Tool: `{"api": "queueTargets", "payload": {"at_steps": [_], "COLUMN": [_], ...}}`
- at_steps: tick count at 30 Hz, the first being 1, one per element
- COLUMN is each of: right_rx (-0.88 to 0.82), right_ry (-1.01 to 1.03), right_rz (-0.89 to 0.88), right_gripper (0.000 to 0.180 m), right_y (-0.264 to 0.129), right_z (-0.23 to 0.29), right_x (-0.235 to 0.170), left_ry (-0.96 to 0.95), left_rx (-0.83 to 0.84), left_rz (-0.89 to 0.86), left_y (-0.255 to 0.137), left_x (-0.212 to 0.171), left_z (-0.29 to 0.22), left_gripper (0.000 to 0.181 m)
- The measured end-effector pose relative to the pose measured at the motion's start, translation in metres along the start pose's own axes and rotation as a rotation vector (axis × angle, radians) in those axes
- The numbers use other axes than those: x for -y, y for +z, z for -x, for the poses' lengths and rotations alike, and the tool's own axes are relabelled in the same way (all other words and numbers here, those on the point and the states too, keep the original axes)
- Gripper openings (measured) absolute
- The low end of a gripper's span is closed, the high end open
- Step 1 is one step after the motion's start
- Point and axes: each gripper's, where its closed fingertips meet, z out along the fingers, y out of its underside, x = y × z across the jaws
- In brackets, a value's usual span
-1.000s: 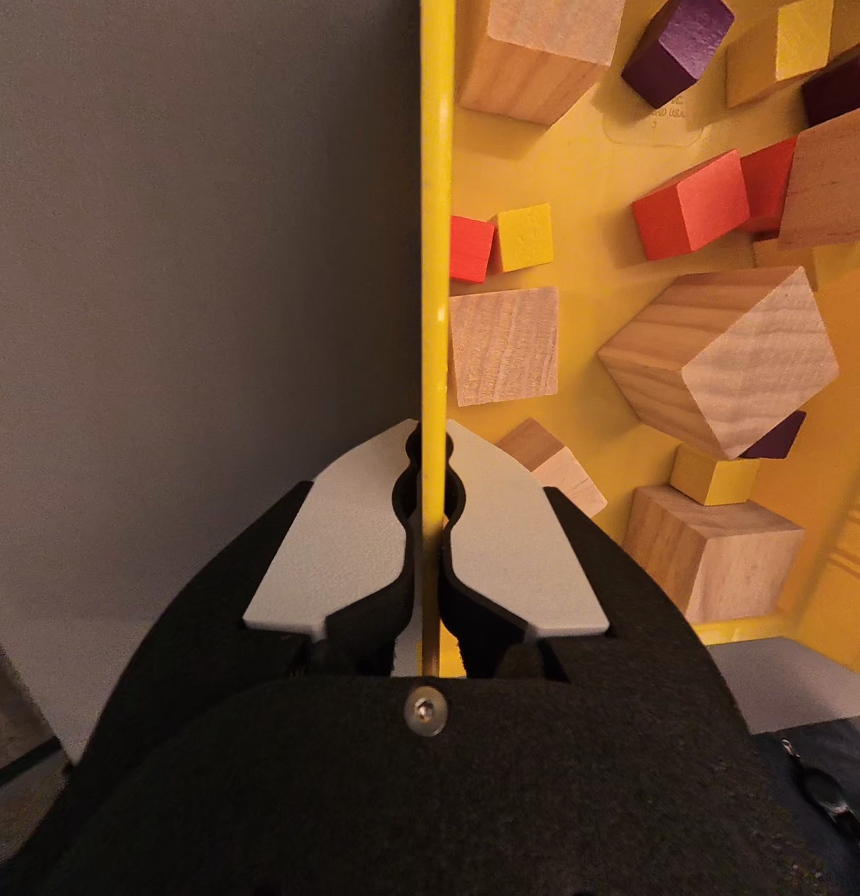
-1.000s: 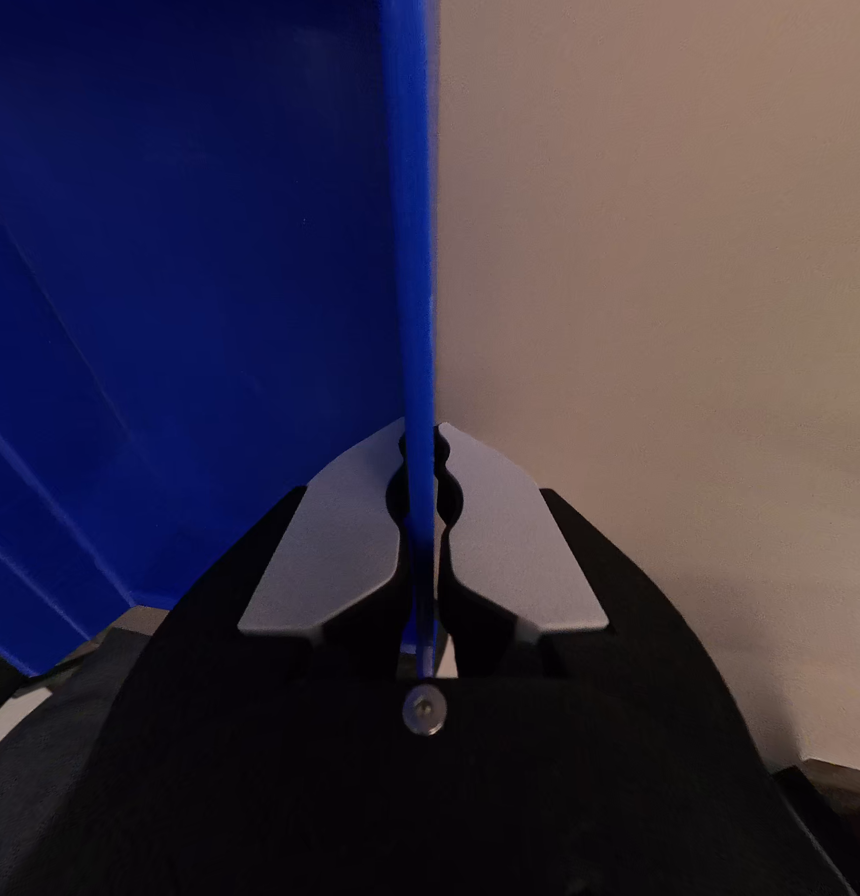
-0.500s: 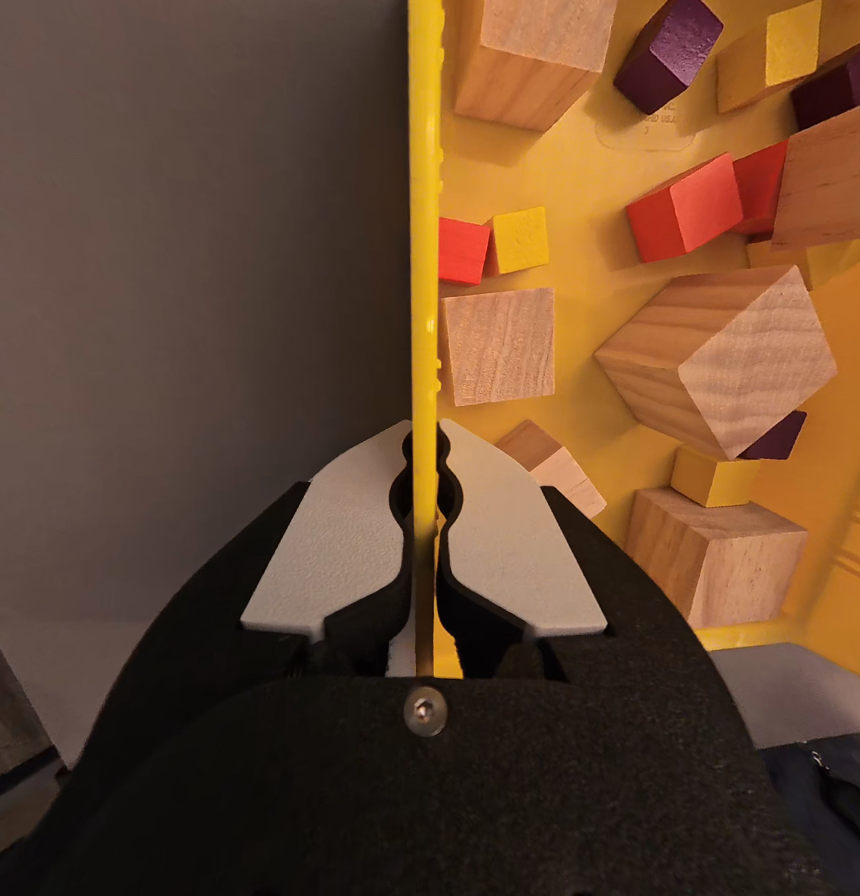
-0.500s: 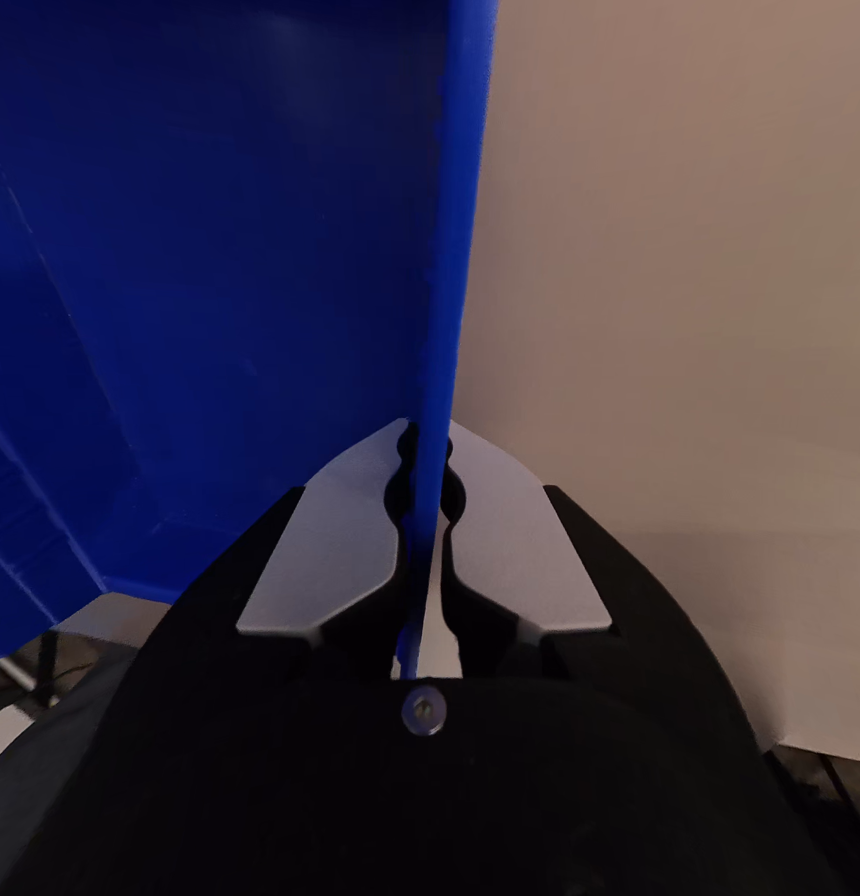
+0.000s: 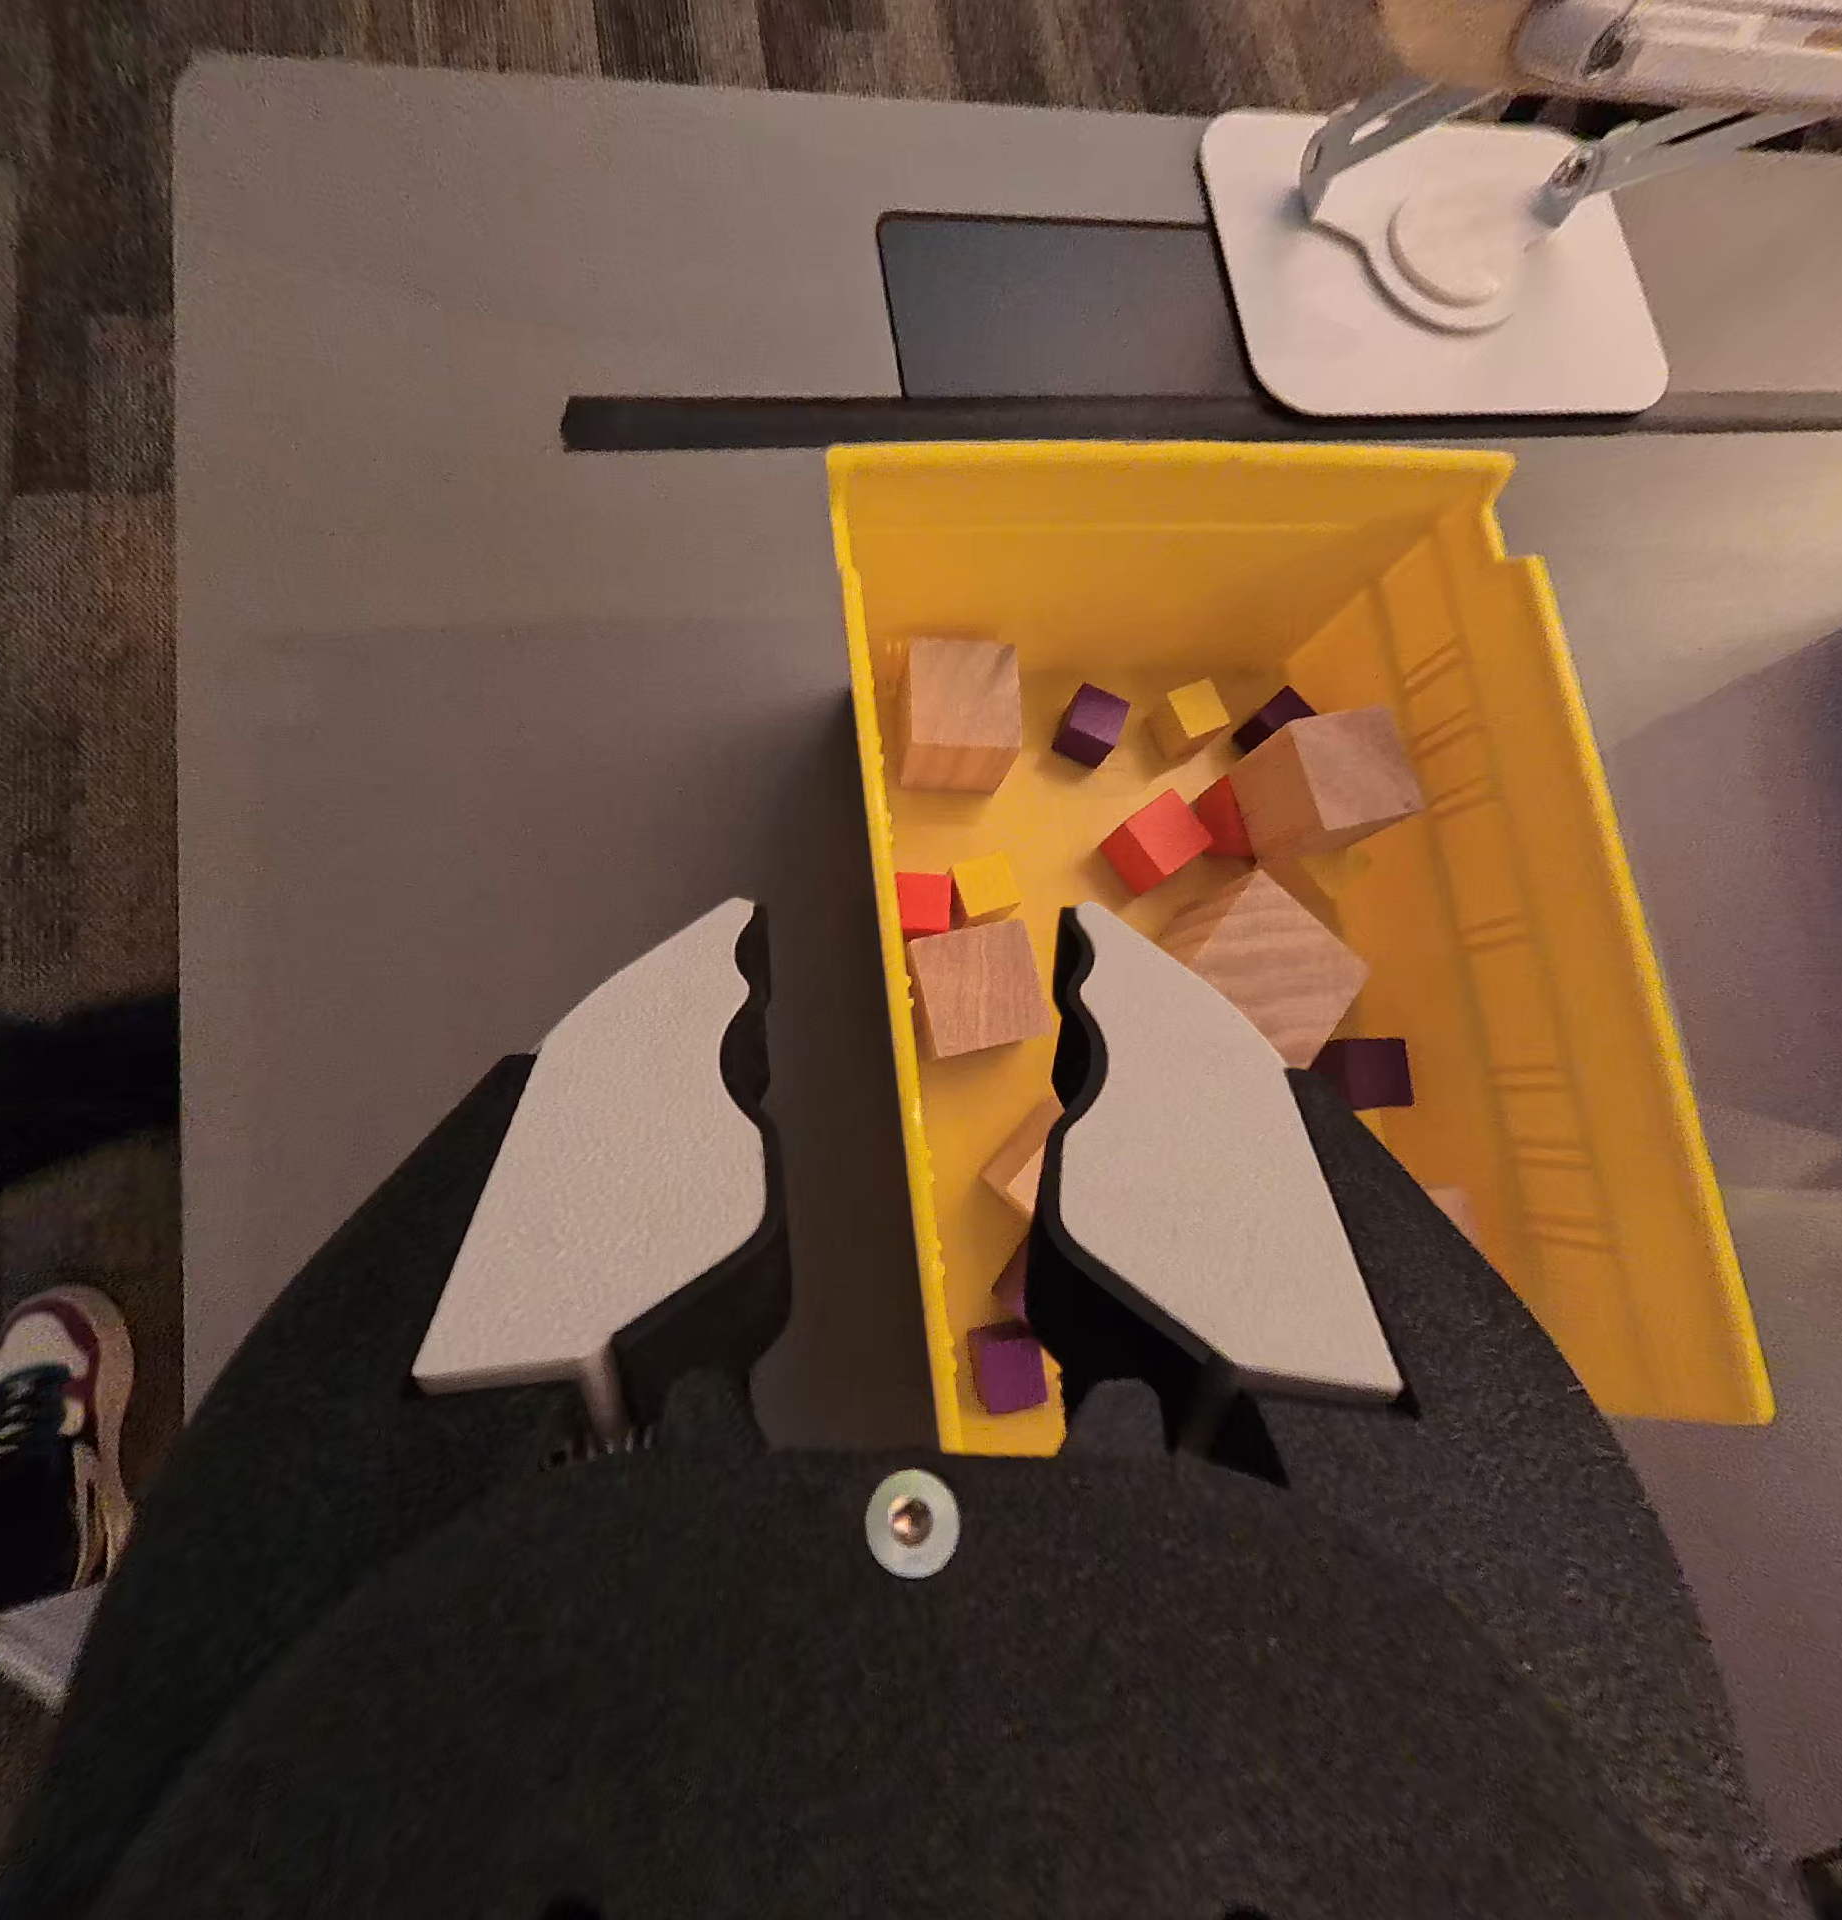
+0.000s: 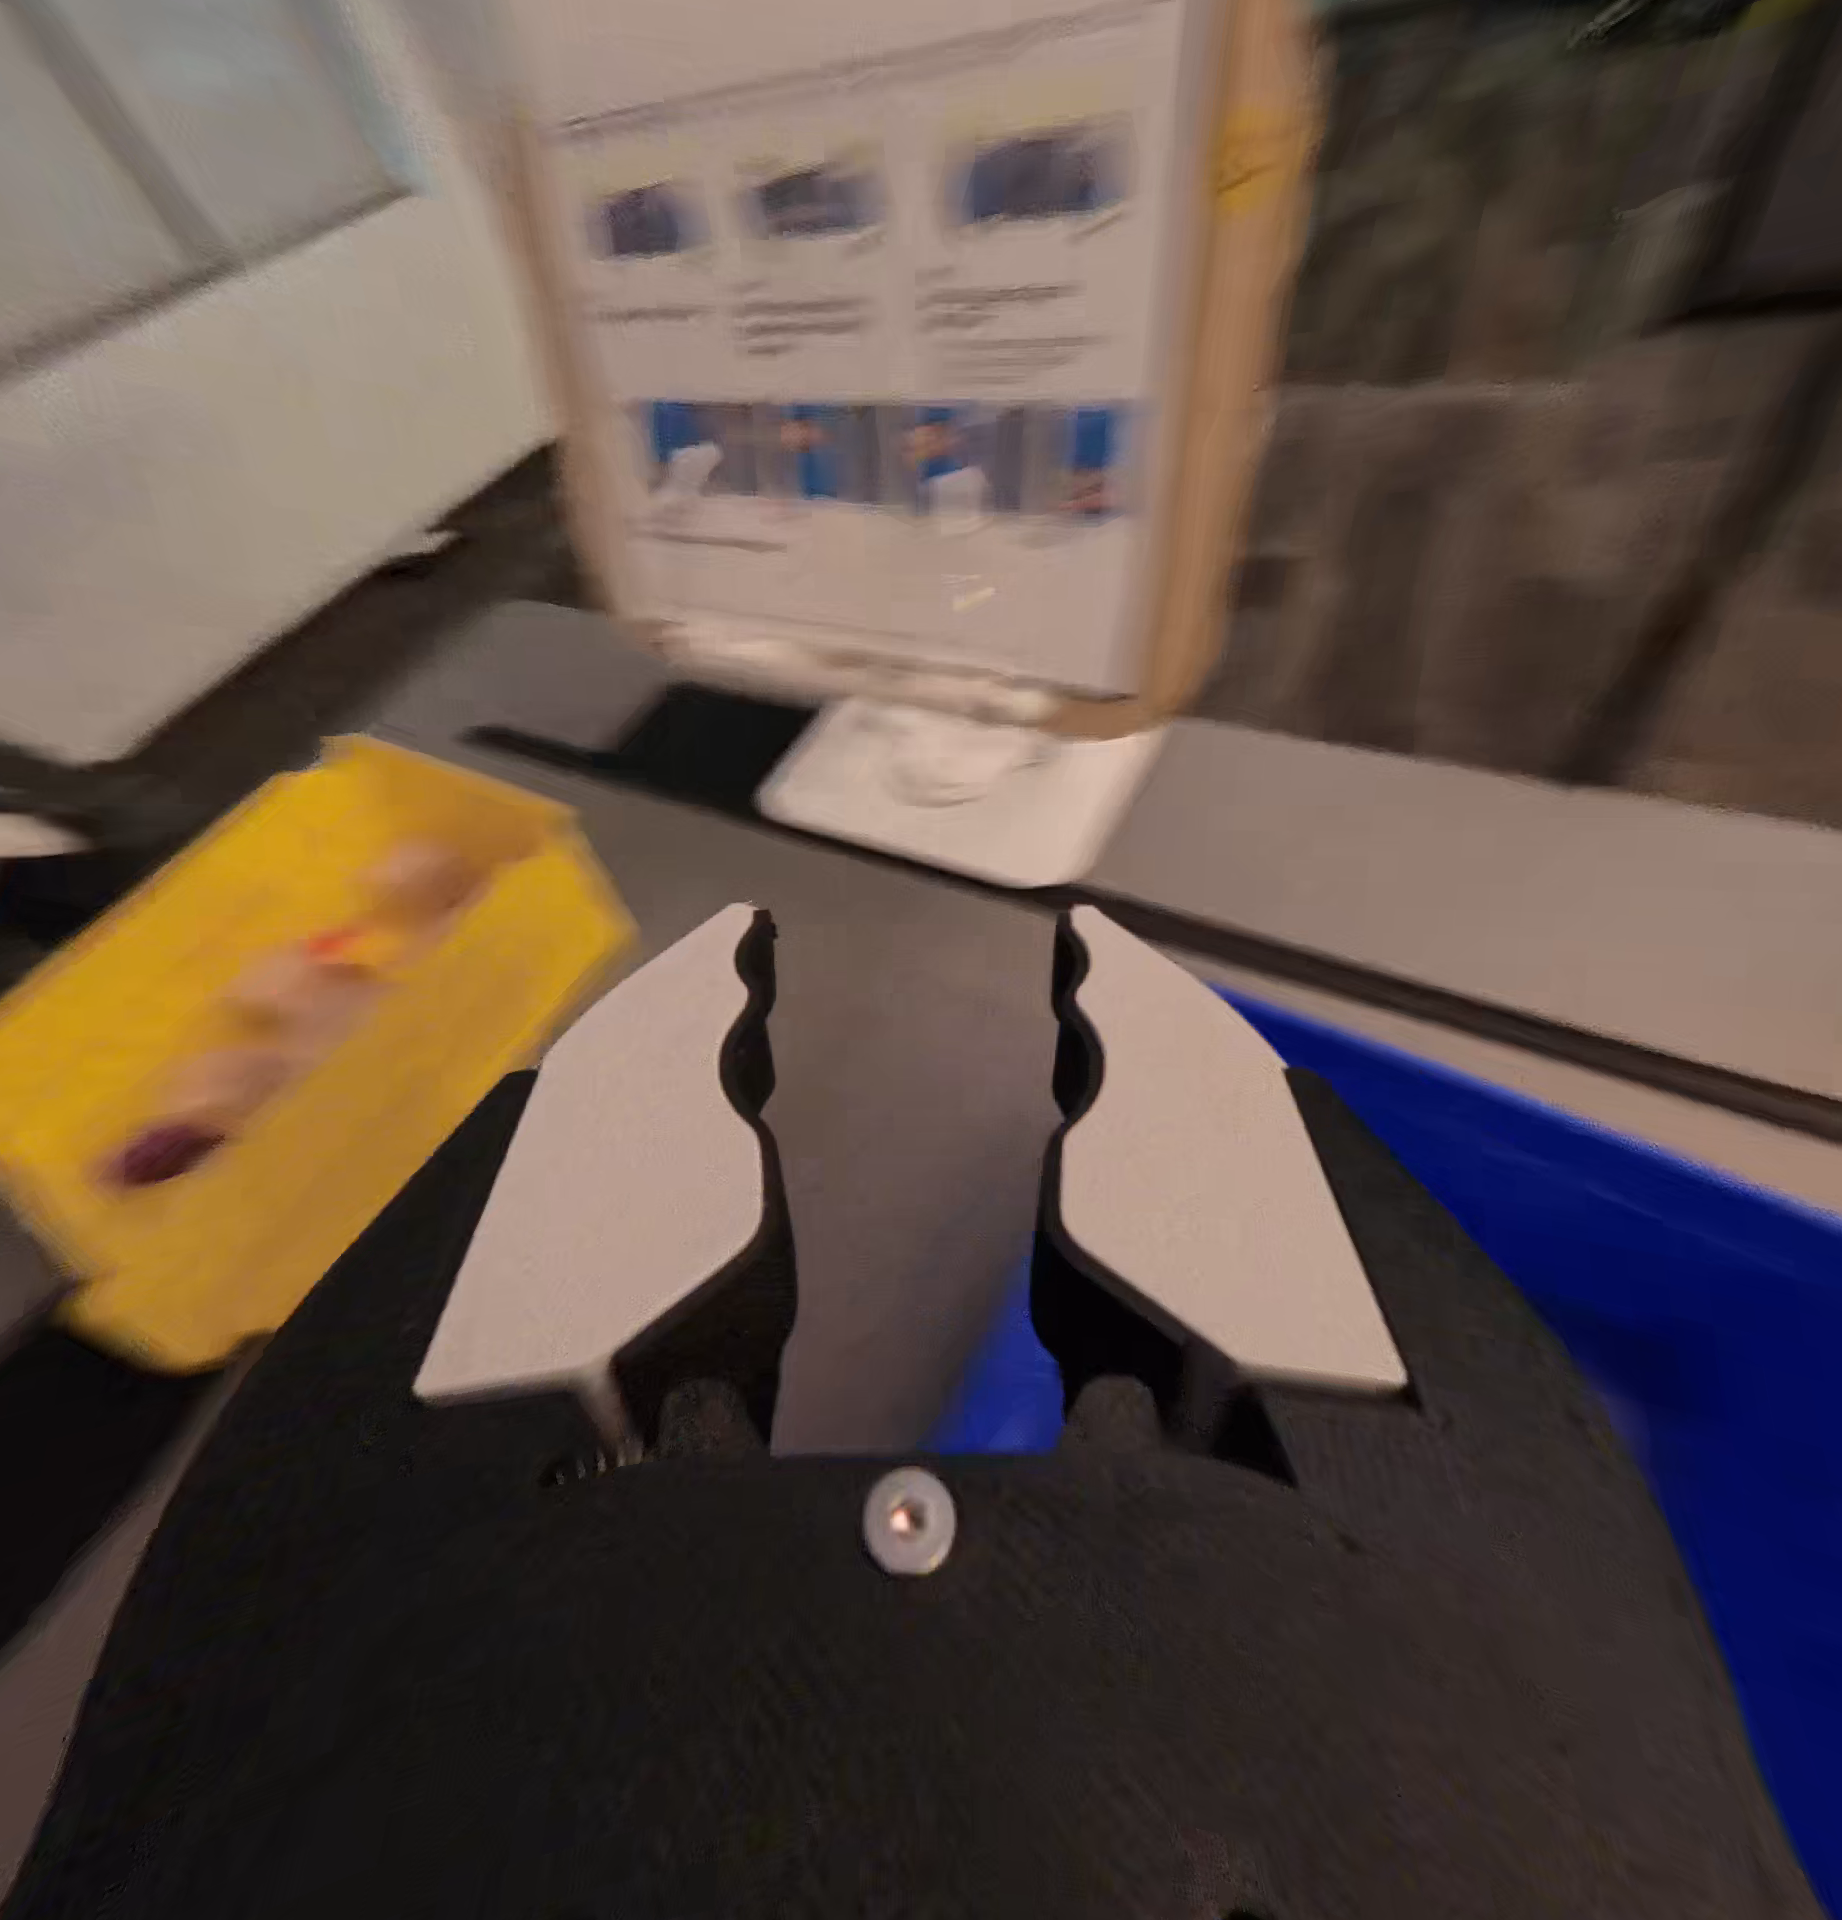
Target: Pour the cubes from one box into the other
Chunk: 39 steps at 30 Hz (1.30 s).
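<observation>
A yellow box (image 5: pixel 1519 1039) stands on the grey table and holds several wooden, red, yellow and purple cubes (image 5: pixel 979 987). My left gripper (image 5: pixel 909 920) is open above the box's left wall, one finger on each side of it, not touching. In the right wrist view, which is blurred, the yellow box (image 6: pixel 148 1226) lies to the left and a blue box (image 6: pixel 1623 1299) lies low at the right. My right gripper (image 6: pixel 912 920) is open and empty above the blue box's near left edge.
A white stand (image 5: pixel 1436 281) with a framed instruction sheet (image 6: pixel 875 395) is at the back of the table (image 5: pixel 481 623). A dark slot (image 5: pixel 1000 421) runs across the table behind the yellow box. A person's shoe (image 5: pixel 34 1423) shows on the floor at the left.
Both grippers have opened and let go of the walls they held, yellow for the left, blue for the right. Both have lifted well away, and the boxes now rest on the table.
</observation>
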Motion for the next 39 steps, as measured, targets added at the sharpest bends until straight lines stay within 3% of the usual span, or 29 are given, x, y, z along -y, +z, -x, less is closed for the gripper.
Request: {"api": "queueTargets", "payload": {"at_steps": [2, 4, 9, 13, 18, 24, 30, 33, 39], "right_rx": [0.193, 0.26, 0.27, 0.218, -0.032, -0.106, -0.129, -0.133, -0.069], "right_ry": [0.098, 0.125, 0.134, 0.113, -0.042, 0.022, 0.024, 0.04, 0.094], "right_rz": [0.106, 0.184, 0.449, 0.672, 0.934, 1.146, 1.172, 1.193, 1.191], "right_gripper": [0.055, 0.054, 0.057, 0.067, 0.063, 0.02, 0.021, 0.031, 0.021], "right_y": [0.036, 0.071, 0.148, 0.182, 0.195, 0.193, 0.192, 0.189, 0.19], "right_z": [0.063, 0.108, 0.195, 0.24, 0.235, 0.245, 0.244, 0.243, 0.251], "right_x": [-0.017, -0.033, -0.096, -0.143, -0.182, -0.208, -0.21, -0.219, -0.224], "left_ry": [-0.007, -0.018, -0.064, -0.07, -0.059, -0.042, -0.017, -0.025, -0.038], "left_rx": [-0.004, -0.019, -0.093, -0.083, -0.041, 0.02, 0.025, 0.016, -0.022], "left_rz": [0.061, 0.113, 0.193, 0.268, 0.4, 0.521, 0.565, 0.577, 0.573], "left_y": [0.007, 0.015, 0.033, 0.047, 0.061, 0.071, 0.075, 0.08, 0.081], "left_x": [-0.007, -0.012, -0.015, -0.024, -0.047, -0.072, -0.072, -0.075, -0.076], "left_z": [0.005, 0.008, 0.001, 0.003, 0.006, 0.011, 0.01, 0.01, 0.005], "left_gripper": [0.05, 0.048, 0.046, 0.045, 0.041, 0.022, 0.018, 0.016, 0.007]}}
